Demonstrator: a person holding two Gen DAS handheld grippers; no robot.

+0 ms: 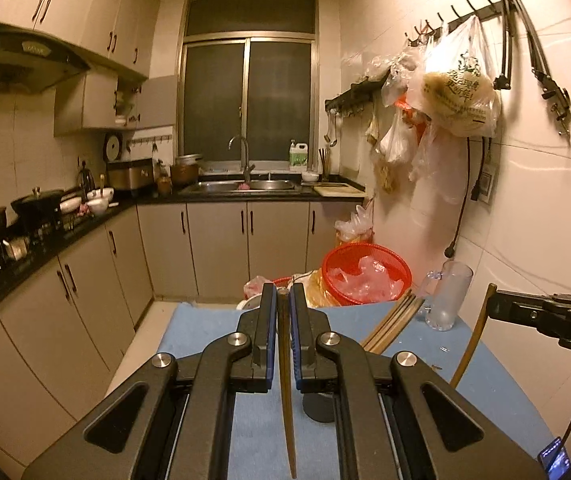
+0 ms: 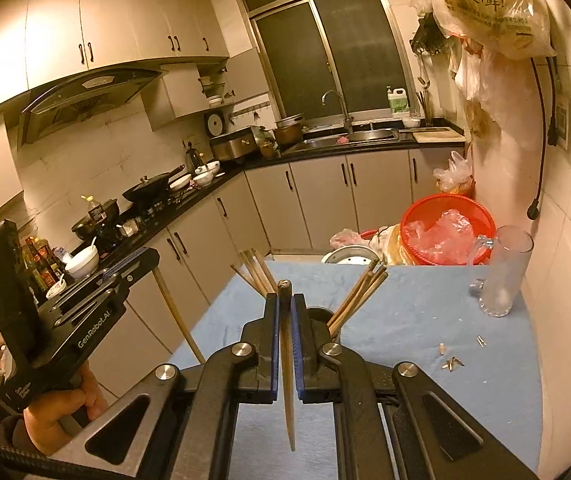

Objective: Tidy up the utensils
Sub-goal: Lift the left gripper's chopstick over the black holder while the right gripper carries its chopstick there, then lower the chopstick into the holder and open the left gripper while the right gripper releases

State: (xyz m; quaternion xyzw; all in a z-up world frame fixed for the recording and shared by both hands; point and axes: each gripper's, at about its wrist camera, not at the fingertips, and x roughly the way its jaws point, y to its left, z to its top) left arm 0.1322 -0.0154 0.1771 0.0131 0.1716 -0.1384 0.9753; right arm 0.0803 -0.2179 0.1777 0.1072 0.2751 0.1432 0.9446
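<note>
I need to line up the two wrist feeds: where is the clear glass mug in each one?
Left wrist: glass mug stands right of centre on the blue cloth, beside the wall.
Right wrist: glass mug stands at the right, on the cloth's far corner.
Shared landmark: the red basket just left of the mug.

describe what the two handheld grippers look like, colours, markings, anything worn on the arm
Both are matte black, with angular linkage arms, round silver pivot bolts and blue pads lining the jaws. The left gripper seen from the right wrist view carries white "GenRobot.AI" lettering on its side, a tall black block on top and a pistol-style grip. The right gripper matches it; white letters on its side are cut off. A dark sleeve covers the left wrist.
</note>
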